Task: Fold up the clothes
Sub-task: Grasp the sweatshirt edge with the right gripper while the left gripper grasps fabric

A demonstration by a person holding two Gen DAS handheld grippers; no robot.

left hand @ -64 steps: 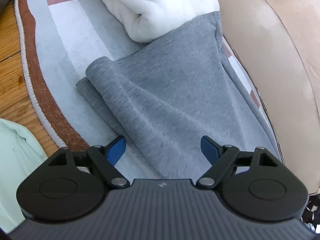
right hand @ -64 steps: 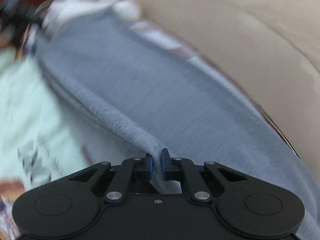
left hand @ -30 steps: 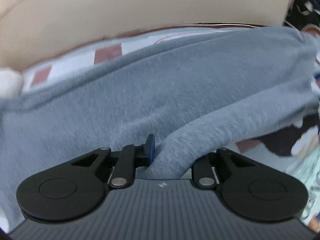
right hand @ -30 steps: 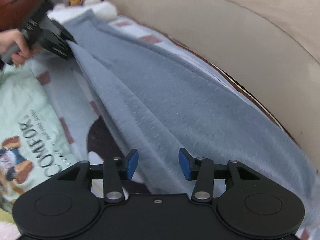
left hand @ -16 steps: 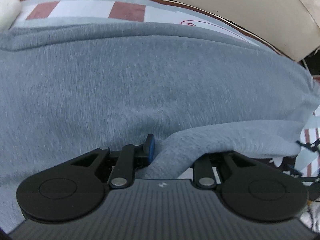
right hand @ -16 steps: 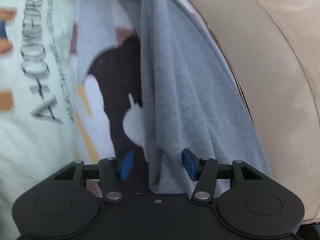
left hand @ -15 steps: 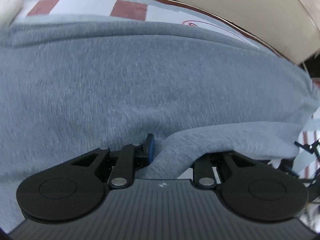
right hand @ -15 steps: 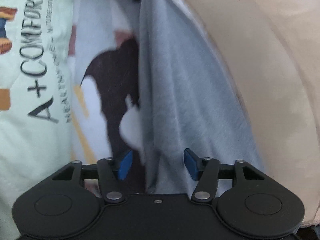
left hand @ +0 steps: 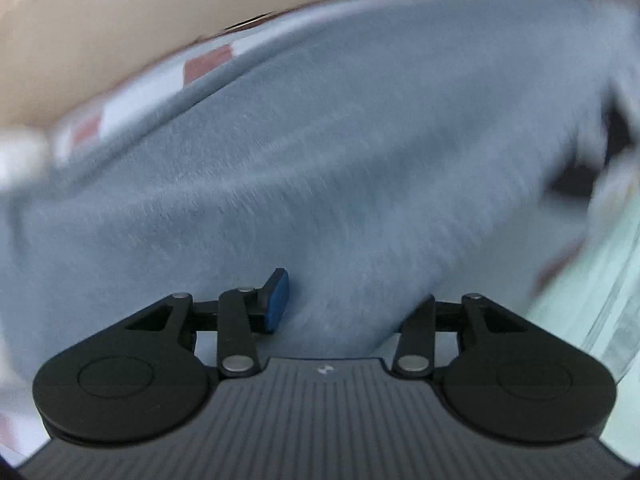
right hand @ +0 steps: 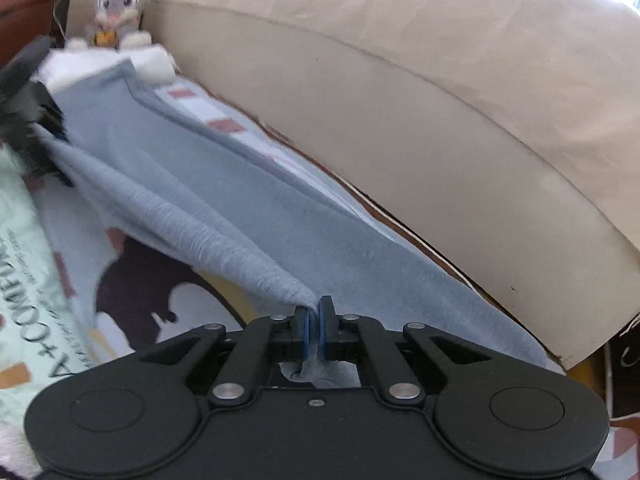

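The right hand-held gripper (right hand: pixel 314 330) is sitting at the lower centre of the right wrist view with its blue pads (right hand: pixel 305 334) pressed together on a pinch of the grey garment (right hand: pixel 248 208), a scrap of the cloth poking out below them. From that pinch the grey garment is running as a raised ridge toward the upper left of the frame, where the left hand-held gripper (right hand: pixel 60 136) is showing as a blurred black shape at the cloth's far end. The garment's far side is lying along the patterned rug (right hand: pixel 224 124), just beside the beige sofa (right hand: pixel 400 92) that is filling the upper right. A pale green shirt with printed lettering (right hand: pixel 24 280) is lying at the left edge, and a plush rabbit (right hand: pixel 116 4) is sitting upright at the upper left, near a white fleece item (right hand: pixel 84 66) at the garment's far end. In the left wrist view, heavily blurred, the grey garment (left hand: pixel 340 160) is filling most of the frame, with a fold of it lying between the fingers of the left hand-held gripper (left hand: pixel 352 300); its jaws are opening, the left blue pad (left hand: pixel 277 300) is standing clear of the cloth, and the right pad is hidden behind the fold. The rug's red and white squares (left hand: pixel 208 62) are showing at the upper left below the sofa.
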